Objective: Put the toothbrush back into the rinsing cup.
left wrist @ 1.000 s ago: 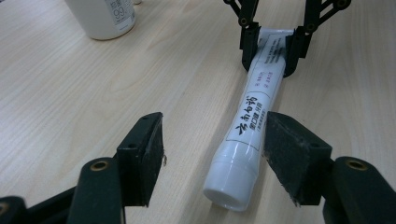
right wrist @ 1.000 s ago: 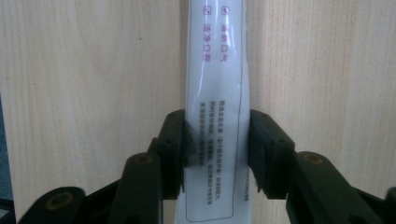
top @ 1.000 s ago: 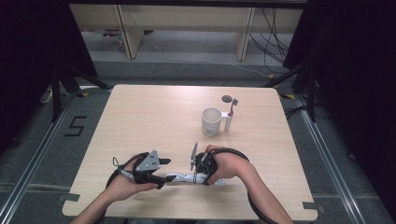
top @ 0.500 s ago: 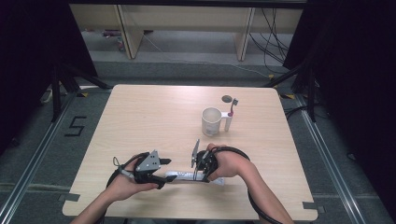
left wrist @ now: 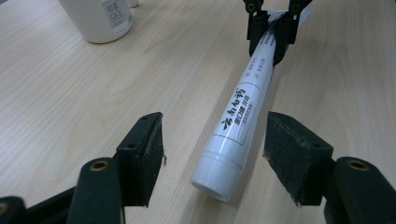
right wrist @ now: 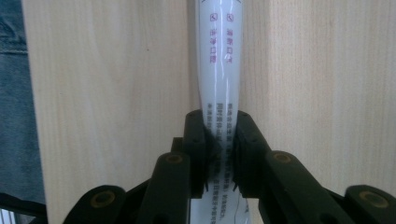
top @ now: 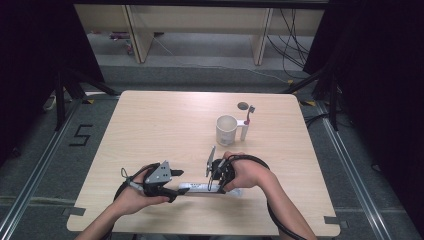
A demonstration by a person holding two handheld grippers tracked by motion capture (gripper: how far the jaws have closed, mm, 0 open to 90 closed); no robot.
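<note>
Since the earlier frame your right gripper (top: 214, 184) has been closing its jaws, and they now pinch the flat tail end of the white tube (left wrist: 240, 112), squeezing it thin between the pads. Your left gripper (left wrist: 212, 154) sits where it was, jaws apart, the tube's cap end lying loose between them without contact. You have the tube flat on the table (top: 150, 130) near your edge, lengthwise between both hands, well apart from the mug (top: 226, 130) and the toothbrush (top: 248, 120) beside it. Expect it to be light, soft in the body and glossy enough to slip; the stiff cap and shoulder look like your best hold, since a hard squeeze mid-body may push paste out
</note>
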